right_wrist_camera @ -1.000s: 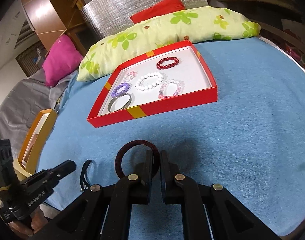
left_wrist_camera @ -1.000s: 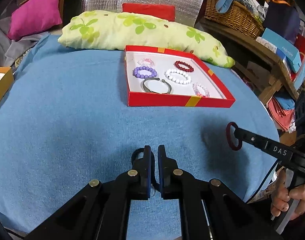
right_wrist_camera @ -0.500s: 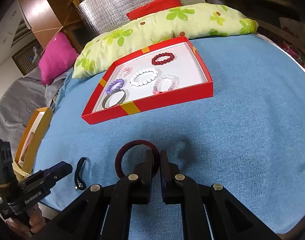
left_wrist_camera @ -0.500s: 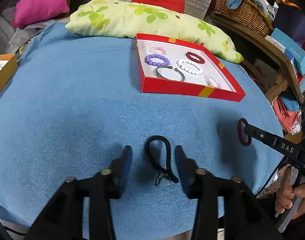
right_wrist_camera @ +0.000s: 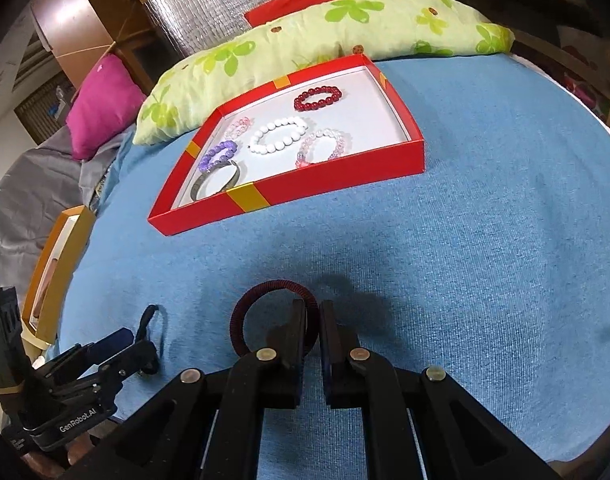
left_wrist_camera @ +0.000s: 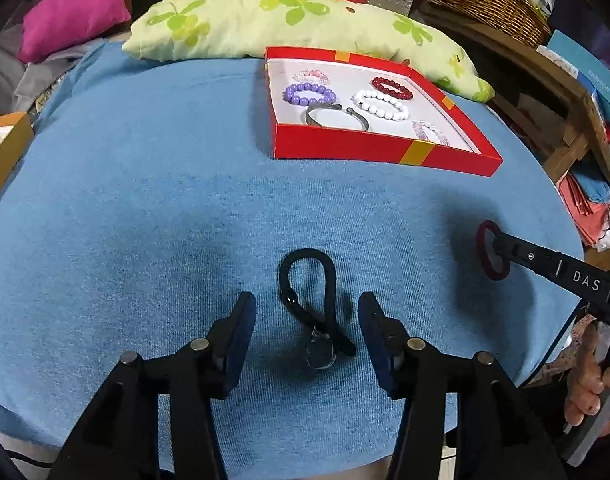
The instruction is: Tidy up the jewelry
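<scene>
Black cord bracelet (left_wrist_camera: 311, 300) on cloth — left jaws spread, astride.

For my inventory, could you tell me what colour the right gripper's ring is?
Dark red ring; right wrist view shows it best.

We see a blue cloth (left_wrist_camera: 145, 200), a red box (left_wrist_camera: 385, 152) with yellow bands and white floor, purple beads (left_wrist_camera: 309, 94), white beads (left_wrist_camera: 381, 105), dark red beads (left_wrist_camera: 392, 87), a black cord bracelet (left_wrist_camera: 309, 280), a maroon ring (right_wrist_camera: 273, 316), and a pale green leaf-print pillow (left_wrist_camera: 265, 20)
</scene>
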The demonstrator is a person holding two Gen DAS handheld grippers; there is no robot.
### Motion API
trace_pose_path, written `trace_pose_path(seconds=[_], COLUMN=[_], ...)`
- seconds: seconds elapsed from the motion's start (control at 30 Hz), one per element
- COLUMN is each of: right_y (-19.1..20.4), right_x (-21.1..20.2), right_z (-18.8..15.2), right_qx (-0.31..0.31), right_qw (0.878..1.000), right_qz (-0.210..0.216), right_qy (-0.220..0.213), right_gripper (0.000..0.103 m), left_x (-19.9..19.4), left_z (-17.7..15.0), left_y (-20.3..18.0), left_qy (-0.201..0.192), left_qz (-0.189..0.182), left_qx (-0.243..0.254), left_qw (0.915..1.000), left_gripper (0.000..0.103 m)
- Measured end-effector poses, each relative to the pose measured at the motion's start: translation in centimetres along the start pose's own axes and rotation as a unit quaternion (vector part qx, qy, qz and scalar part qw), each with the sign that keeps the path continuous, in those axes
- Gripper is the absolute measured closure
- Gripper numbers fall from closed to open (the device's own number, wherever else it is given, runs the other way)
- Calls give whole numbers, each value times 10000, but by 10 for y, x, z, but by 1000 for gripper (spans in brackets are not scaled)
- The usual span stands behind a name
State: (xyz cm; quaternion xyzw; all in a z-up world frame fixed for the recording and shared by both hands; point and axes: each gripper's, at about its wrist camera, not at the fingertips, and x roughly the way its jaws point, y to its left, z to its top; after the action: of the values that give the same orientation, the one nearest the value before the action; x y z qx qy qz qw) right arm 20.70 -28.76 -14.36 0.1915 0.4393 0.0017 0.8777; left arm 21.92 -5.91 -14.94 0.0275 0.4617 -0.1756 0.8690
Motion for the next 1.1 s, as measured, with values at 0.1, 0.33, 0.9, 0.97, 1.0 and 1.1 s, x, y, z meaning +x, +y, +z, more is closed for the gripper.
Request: trace_pose_path(seconds=[0.1,0.33,0.9,0.97,1.0,1.1], right_y=[0,-3,-3,-2,-2,0], right_x=[1,7,11,11,11,11], right_z=[-1,-1,-2,-3,-3,-3], right_qx=[9,56,52,22,0,-82], right_qw=[10000,9998,9996,9996,9996,9995], right_qz=[-4,-60,-122,-138,-151,-190], right_qy=[27,166,241,241,238,232], right_gripper=[95,96,94,94,94,94], left_x=[-1,-4,-4,-4,-4,-5], left_z=[0,1,0,0,0,0], left_y=[-3,-6,-6,-5,-4,-4], left_qy=[-46,-88,-76,-69,-65,-101], left_qz=[73,144,6,-47,-85,-160], left_qx=[77,169,196,167,149,131], left_qw=[9999,9997,9998,9998,9998,9997], left_gripper=[53,59,89,93,93,95])
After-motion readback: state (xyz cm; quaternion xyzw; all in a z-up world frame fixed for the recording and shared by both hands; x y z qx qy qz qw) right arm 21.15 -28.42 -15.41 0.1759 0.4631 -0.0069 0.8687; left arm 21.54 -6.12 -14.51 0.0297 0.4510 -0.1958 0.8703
